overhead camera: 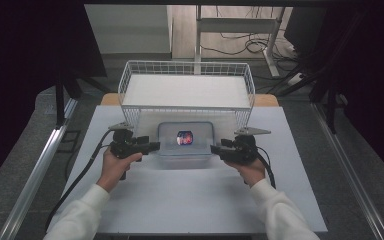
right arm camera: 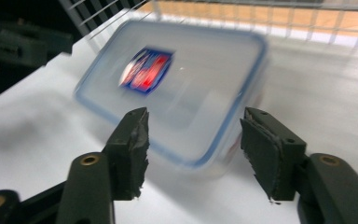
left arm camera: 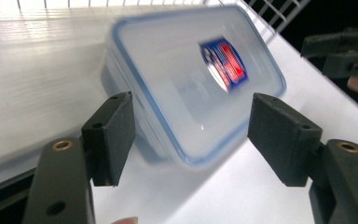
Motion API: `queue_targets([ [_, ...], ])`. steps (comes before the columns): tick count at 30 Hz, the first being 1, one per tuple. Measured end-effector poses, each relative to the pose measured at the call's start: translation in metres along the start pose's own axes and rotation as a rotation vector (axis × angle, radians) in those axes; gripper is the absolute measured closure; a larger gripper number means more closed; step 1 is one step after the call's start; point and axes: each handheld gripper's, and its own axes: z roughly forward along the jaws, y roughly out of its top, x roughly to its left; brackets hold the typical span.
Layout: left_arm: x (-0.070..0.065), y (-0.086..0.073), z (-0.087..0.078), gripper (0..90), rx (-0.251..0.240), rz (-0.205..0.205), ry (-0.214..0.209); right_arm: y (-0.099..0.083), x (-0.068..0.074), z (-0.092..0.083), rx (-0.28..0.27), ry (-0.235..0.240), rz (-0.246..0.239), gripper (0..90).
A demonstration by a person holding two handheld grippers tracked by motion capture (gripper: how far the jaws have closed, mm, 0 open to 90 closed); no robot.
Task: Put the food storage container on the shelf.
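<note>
I am working two handheld grippers at a white table (overhead camera: 195, 200). A clear plastic food box (overhead camera: 186, 138) with a blue-rimmed lid and a red and blue sticker sits flat on the table, under the front edge of a white wire basket shelf (overhead camera: 187, 90).

The box lies between my two grippers. From the left gripper (overhead camera: 152, 146) it is just off the tips, toward the right gripper; from the right gripper (overhead camera: 216, 149) it is just off the tips, toward the left one. Its long axis runs from one gripper to the other, so each gripper faces a short end. Both hands look about equally near.

In the left gripper view, the jaws stand apart and released, with a near corner of the box (left arm camera: 191, 84) showing in the gap ahead; the pads do not press on it. In the right gripper view, the jaws are likewise open and hold nothing, with the box (right arm camera: 177, 88) just beyond the tips, blurred.

I judge that any new grip would mean moving each gripper inward along the box's length.
</note>
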Motion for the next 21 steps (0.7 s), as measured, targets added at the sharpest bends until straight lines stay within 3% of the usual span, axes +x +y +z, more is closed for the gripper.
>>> queue_targets([
  [4,-0.012,-0.019,-0.01,30.4,0.028,0.026,-0.017,-0.01,0.008,-0.006,0.017,0.039,-0.021,51.8],
  [8,-0.02,-0.038,-0.017,30.1,0.063,0.025,-0.045,-0.017,0.022,-0.007,0.064,0.063,-0.088,65.5],
  [13,-0.031,-0.055,-0.02,29.2,0.12,0.077,-0.009,-0.027,0.042,0.006,0.173,0.052,-0.238,84.3],
  [21,-0.046,-0.073,-0.027,28.4,0.166,0.114,-0.004,-0.037,0.058,0.04,0.251,0.059,-0.295,88.6],
])
